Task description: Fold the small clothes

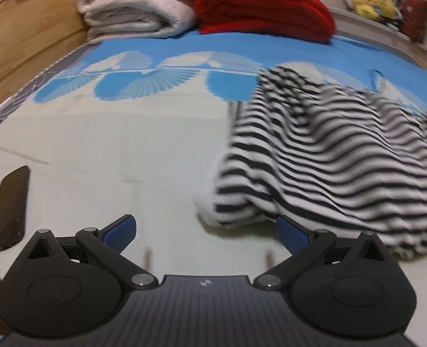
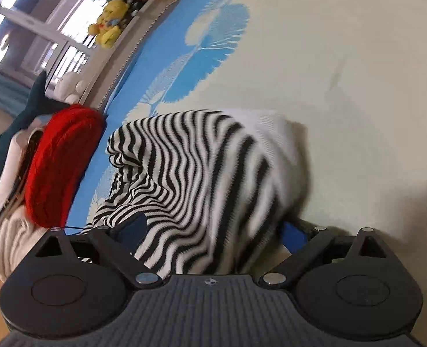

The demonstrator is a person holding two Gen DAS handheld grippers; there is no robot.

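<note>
The striped top point(image 2: 201, 179) lies bunched on the bed point(image 2: 358, 86). The right gripper point(image 2: 213, 231) is wide around it, not squeezing. The left gripper point(image 1: 206, 231) is open and empty. A loose grab could crumple it.

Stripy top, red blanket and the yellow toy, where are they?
Stripy top point(image 1: 329, 156), left wrist view, middle of the crumpled cloth.
Red blanket point(image 1: 259, 5), left wrist view, top fold.
Yellow toy point(image 2: 109, 23), right wrist view, its body.
</note>
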